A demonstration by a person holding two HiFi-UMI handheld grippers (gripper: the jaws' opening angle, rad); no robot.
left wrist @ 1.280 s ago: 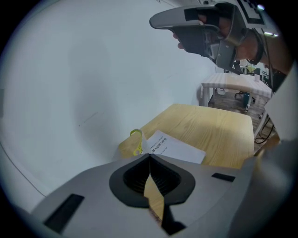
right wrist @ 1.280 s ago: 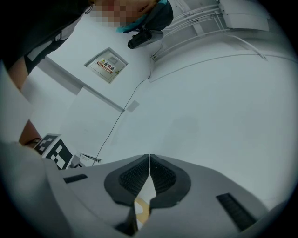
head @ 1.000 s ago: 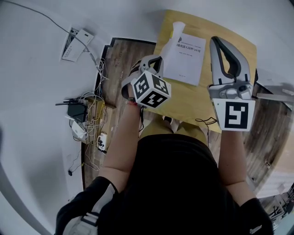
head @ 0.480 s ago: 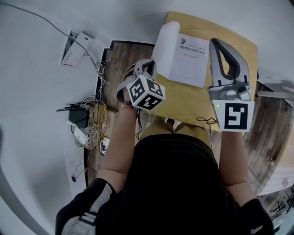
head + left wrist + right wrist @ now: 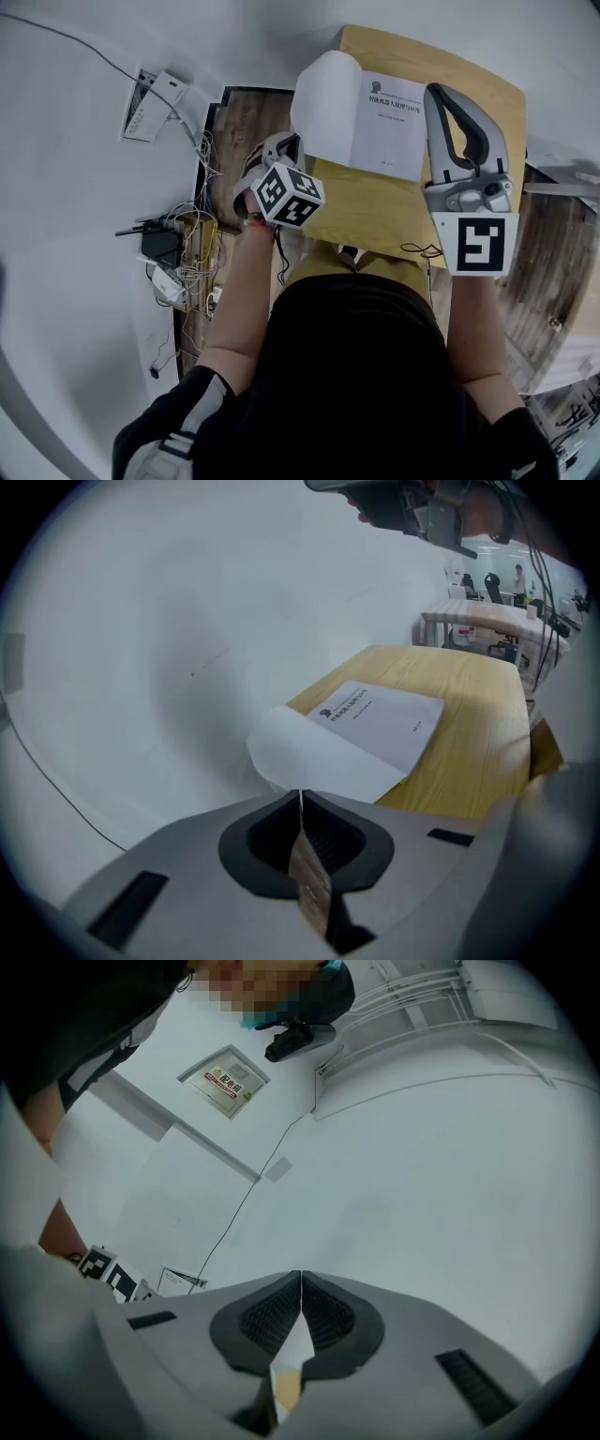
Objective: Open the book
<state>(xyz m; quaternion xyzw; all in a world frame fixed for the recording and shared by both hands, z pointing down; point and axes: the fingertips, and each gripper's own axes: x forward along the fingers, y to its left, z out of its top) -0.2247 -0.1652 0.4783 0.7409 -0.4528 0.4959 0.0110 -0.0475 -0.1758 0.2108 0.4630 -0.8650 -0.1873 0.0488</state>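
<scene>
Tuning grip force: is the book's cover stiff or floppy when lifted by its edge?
Probably floppy: the cover bows between the spine and the left gripper, shut on its edge. Likely paper-thin and light, so a hard pull might crease it. The slim book may slide on the table.

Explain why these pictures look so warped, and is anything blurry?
Head view: wide lens bows the table edges, light even, sharp. Left gripper view: dark round border, left gripper soft up close, book crisper. Right gripper view: same border, mosaic patch at top.
</scene>
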